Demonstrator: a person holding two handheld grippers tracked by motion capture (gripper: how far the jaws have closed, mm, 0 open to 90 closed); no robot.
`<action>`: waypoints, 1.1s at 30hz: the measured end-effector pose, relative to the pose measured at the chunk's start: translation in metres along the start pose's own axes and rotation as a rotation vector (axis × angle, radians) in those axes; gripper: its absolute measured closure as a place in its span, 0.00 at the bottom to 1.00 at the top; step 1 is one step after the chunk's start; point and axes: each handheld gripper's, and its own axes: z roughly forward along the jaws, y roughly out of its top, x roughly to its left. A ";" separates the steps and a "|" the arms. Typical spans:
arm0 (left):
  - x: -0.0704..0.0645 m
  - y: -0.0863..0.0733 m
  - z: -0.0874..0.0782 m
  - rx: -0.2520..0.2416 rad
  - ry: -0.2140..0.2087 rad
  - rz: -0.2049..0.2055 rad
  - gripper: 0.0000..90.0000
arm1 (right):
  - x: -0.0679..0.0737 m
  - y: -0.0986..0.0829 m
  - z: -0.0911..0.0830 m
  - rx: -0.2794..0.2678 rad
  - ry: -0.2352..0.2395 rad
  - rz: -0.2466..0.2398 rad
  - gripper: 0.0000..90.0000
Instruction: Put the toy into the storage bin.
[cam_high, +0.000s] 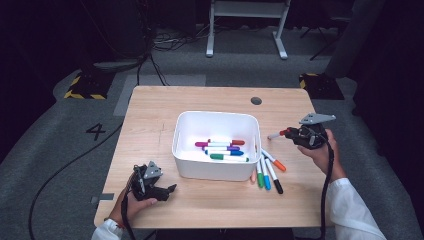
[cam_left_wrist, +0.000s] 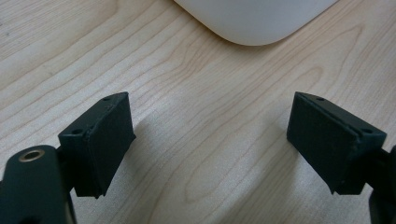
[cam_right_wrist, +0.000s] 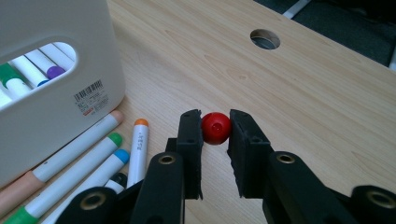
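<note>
Red marker (cam_right_wrist: 216, 127) end-on, barrel hidden

White bin (cam_high: 215, 167) w/ barcode label (cam_right_wrist: 88, 95); red-capped marker (cam_right_wrist: 216, 127) in black right gripper (cam_right_wrist: 215, 135); light wood-grain table (cam_high: 150, 115); orange-capped marker (cam_high: 273, 161) near right

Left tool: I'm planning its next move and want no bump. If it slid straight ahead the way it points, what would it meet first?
Probably the white bin. The left tool stands open over bare table, and the bin's rounded corner lies ahead; depth is unclear.

Red marker (cam_right_wrist: 216, 128) body hidden behind fingers (cam_right_wrist: 190, 140); bin (cam_left_wrist: 254, 18) cropped.
</note>
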 end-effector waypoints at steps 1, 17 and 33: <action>0.000 0.000 0.000 0.000 0.000 0.000 0.16 | 0.001 0.001 0.000 -0.002 -0.002 -0.001 0.84; 0.000 0.000 0.000 0.000 0.000 0.000 0.16 | 0.010 0.020 -0.026 -0.052 0.013 -0.032 0.84; 0.000 0.000 0.000 0.000 0.000 0.000 0.16 | 0.058 0.094 -0.096 -0.230 0.089 -0.179 0.84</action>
